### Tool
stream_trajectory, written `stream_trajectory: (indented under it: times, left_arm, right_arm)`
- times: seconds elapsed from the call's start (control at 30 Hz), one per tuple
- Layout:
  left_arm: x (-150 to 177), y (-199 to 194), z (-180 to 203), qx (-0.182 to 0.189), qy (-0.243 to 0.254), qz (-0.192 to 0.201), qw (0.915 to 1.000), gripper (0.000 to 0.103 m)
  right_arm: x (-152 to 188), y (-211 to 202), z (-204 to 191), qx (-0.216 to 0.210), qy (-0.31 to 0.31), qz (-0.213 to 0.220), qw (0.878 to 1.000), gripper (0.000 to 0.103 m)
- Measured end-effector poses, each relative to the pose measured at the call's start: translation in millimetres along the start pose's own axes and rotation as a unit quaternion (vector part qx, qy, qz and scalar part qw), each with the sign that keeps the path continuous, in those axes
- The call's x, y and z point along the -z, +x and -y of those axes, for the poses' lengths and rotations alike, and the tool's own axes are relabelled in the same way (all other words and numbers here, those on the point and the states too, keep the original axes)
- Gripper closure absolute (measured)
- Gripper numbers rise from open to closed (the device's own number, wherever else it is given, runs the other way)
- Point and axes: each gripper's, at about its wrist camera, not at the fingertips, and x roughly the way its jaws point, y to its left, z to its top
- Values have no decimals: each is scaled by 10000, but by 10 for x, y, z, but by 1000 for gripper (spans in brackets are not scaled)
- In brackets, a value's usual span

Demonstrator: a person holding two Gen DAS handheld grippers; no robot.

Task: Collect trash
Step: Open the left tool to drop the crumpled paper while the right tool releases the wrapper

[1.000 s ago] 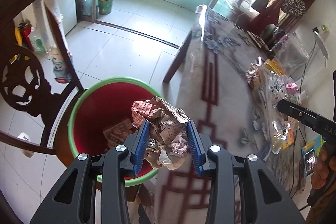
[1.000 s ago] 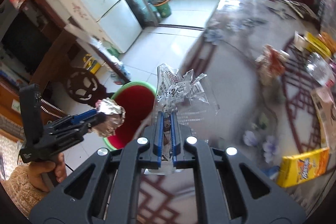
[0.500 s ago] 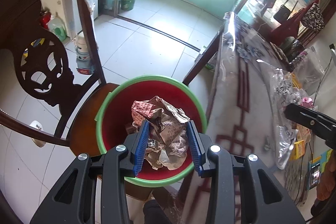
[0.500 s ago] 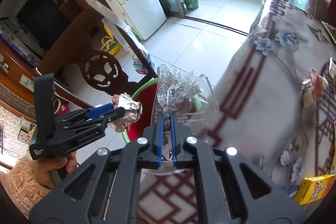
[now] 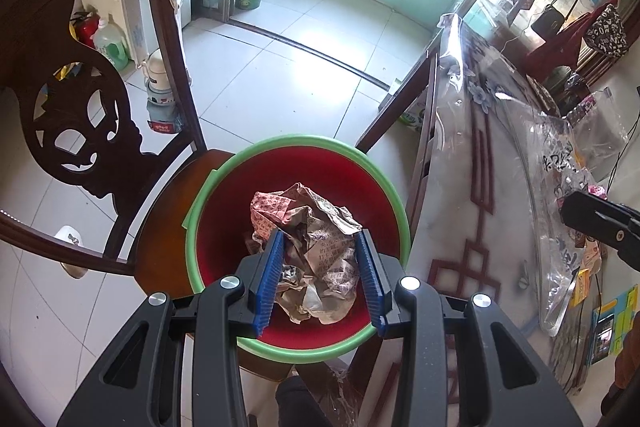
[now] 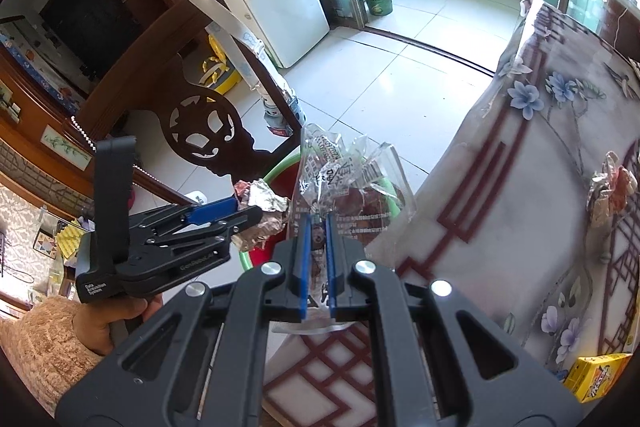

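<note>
Crumpled printed paper wad (image 5: pixel 316 259), pink and brown, clamped between the blue pads of the left gripper (image 5: pixel 322 277) and held right over the red bin (image 5: pixel 224 227) with the green rim. Bin parked on the seat of a carved dark wood chair (image 5: pixel 80 131), chair back off at 9 o'clock in the left wrist view. Small print all over the paper, too creased to read properly. From the right wrist view, same left gripper (image 6: pixel 256 213) coming in from 9 o'clock, roughly level and pointing right toward the bin (image 6: pixel 280 171), gripped by a bare hand (image 6: pixel 108 319) with a fuzzy tan sleeve behind it. White lettering on its body: "Data Acquisition System", plus a fainter line that can't be made out.

Over at centre, right gripper (image 6: pixel 316 231) squeezed nearly closed on a clear crinkly plastic wrapper (image 6: pixel 340 179), which sticks up toward 12 o'clock just above the bin's rim. Black print on the wrapper, not legible. Flowered table (image 6: pixel 520 187) spreading out to 3 o'clock, with a yellow box (image 6: pixel 596 373) at 4 o'clock, label unreadable.
</note>
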Motion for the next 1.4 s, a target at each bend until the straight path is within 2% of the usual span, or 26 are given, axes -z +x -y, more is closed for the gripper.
stream_trajectory:
  times: [0.27,0.3,0.33,0.4,0.43,0.47,0.5,0.73,0.87,1.07,1.17,1.23,1.4]
  left_arm:
    - [54,75,11,-6,35,-141,9999,68]
    - [55,71,6,-5,29,-138,9999,68]
    - [59,65,1,-6,22,-134,9999,68]
    - [62,60,-5,-6,18,-135,9999,68]
    - [66,57,-8,-6,18,-131,9999,68]
    - [73,48,-10,-10,16,-129,9999,68]
    - [76,42,-10,-14,14,-128,9999,68]
    - [80,40,-4,1,32,-122,9999,68]
    - [83,59,50,45,92,-128,9999,68]
    - [79,77,157,70,238,-144,9996,68]
    - [74,52,201,34,274,-68,9996,63]
    - [69,32,190,-15,208,2,9998,39]
    - [102,7,240,-8,216,15,9998,38]
  right_arm:
    - [-21,192,-60,-259,77,-136,9995,95]
    - [-16,209,-65,-294,91,-149,9994,93]
    - [-14,247,-56,-385,159,-167,9990,86]
    - [-8,309,-9,-574,412,-178,9973,84]
    - [3,331,31,-671,590,-179,9958,73]
    - [18,327,70,-673,738,-144,9949,53]
    - [37,297,106,-581,829,-60,9948,48]
    - [136,60,136,-165,743,91,9971,46]
    - [205,-74,58,168,461,201,9986,41]
    - [301,-214,94,309,457,330,9979,40]
    - [360,-282,188,355,601,399,9968,40]
    - [400,-329,244,391,691,444,9959,40]
    - [494,-432,349,453,871,539,9937,40]
